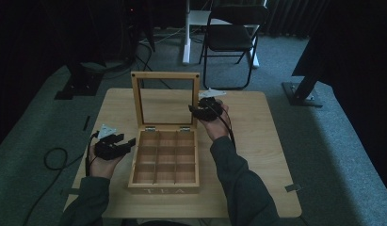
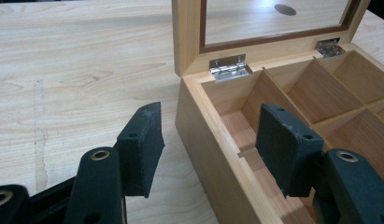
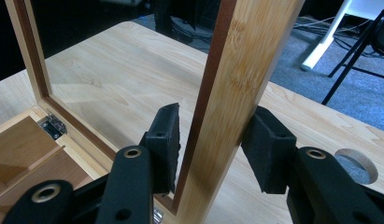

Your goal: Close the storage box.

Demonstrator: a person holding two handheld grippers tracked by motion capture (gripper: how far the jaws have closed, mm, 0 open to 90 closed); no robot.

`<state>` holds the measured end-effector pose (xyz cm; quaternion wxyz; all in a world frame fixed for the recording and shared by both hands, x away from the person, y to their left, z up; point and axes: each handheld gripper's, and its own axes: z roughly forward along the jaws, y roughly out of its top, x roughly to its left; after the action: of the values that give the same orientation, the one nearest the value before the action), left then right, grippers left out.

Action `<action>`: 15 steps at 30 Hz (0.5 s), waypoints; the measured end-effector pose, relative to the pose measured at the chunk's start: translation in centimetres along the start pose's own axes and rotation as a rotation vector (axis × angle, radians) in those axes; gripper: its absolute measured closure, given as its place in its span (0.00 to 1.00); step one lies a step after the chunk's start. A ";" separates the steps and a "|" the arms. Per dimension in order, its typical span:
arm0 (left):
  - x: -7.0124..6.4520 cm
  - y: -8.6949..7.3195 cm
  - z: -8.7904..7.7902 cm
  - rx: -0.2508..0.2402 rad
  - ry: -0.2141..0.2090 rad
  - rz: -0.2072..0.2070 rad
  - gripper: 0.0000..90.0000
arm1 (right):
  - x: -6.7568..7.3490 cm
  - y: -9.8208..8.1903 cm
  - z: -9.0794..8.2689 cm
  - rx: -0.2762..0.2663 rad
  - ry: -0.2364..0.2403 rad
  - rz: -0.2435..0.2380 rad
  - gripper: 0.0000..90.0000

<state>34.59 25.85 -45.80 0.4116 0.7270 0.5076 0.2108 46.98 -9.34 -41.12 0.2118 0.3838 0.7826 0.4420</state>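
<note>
Right gripper (image 3: 208,149) straddling upright lid (image 3: 236,93) frame, left gripper (image 2: 208,149) spread astride box wall, "TEA" box (image 1: 164,190)

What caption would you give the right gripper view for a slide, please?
Right gripper straddling the open lid's side rail, jaws not quite touching it, above the tea box.
</note>
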 end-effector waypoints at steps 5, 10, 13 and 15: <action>-0.1 0.3 0.0 -0.004 0.002 0.008 0.46 | 0.4 -0.1 -0.4 -0.002 -0.013 -0.025 0.63; -0.3 0.6 0.1 -0.008 0.001 0.012 0.46 | 0.7 -0.3 -0.8 -0.009 -0.015 -0.042 0.63; -0.4 0.7 0.2 -0.008 0.001 0.021 0.46 | 0.8 -0.4 -1.1 -0.018 -0.011 -0.054 0.63; -0.5 0.9 0.1 -0.010 -0.002 0.024 0.46 | 0.9 -0.5 -1.2 -0.019 -0.009 -0.056 0.63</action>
<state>34.96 25.20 -45.11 0.4129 0.7313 0.4973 0.2176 45.40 -9.43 -40.85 0.2315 0.3617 0.7878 0.4415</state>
